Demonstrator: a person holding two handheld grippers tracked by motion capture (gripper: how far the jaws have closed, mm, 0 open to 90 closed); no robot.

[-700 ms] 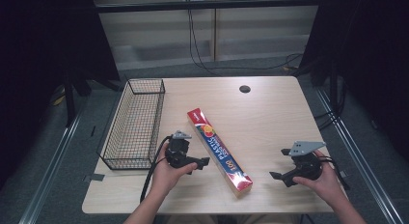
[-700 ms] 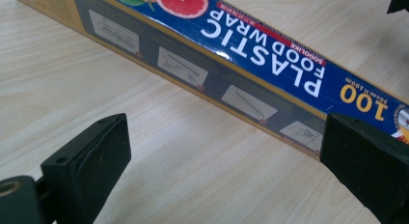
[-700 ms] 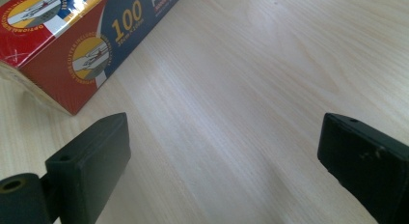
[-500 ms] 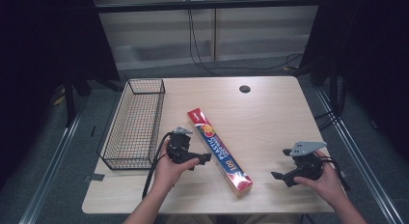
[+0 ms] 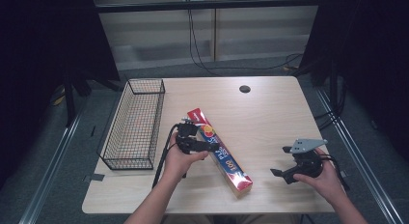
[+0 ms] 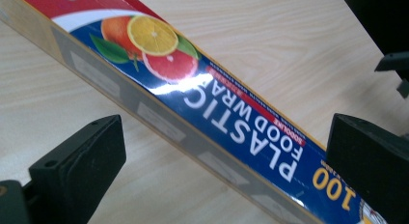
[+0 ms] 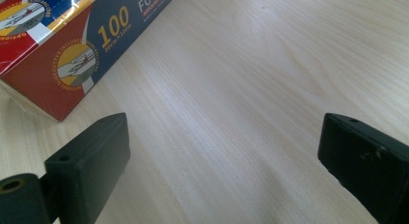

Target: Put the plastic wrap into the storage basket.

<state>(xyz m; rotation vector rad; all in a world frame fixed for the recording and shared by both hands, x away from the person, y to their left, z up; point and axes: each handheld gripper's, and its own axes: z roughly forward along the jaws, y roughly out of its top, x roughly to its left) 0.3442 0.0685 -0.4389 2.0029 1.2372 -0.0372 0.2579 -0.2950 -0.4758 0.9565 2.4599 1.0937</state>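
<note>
A: Right, from the high view, where do you have room?

B: You have bare wood on the far half of the table [image 5: 270, 108], and more between the box and your right gripper [image 5: 284, 173], which you hold near the table's near right edge. The wire basket [image 5: 132, 125] stands along the left edge, just beside your left hand. The plastic wrap box [image 5: 222, 154] lies slantwise in the middle, one end pointing away from you, the other towards the near edge. Your left gripper [image 5: 205, 147] is at the box's middle stretch.

A: And through the left gripper view?

B: Your jaws stand wide apart, one on each side of the box [image 6: 226, 108], with neither pad pressing on it. The box runs slantwise between them. You see a blue top face with white lettering, "PLASTIC FOOD WRAP", an orange, a lemon slice and a grapefruit half printed on it, a yellow "100", and a plain cardboard side strip. Open table [image 6: 299, 35] lies beyond the box.

A: The right gripper view?

B: Your jaws are apart there too, over bare wood [image 7: 231, 118]. The box's red end [image 7: 53, 50] sits at the upper left, clear of both jaws.
</note>
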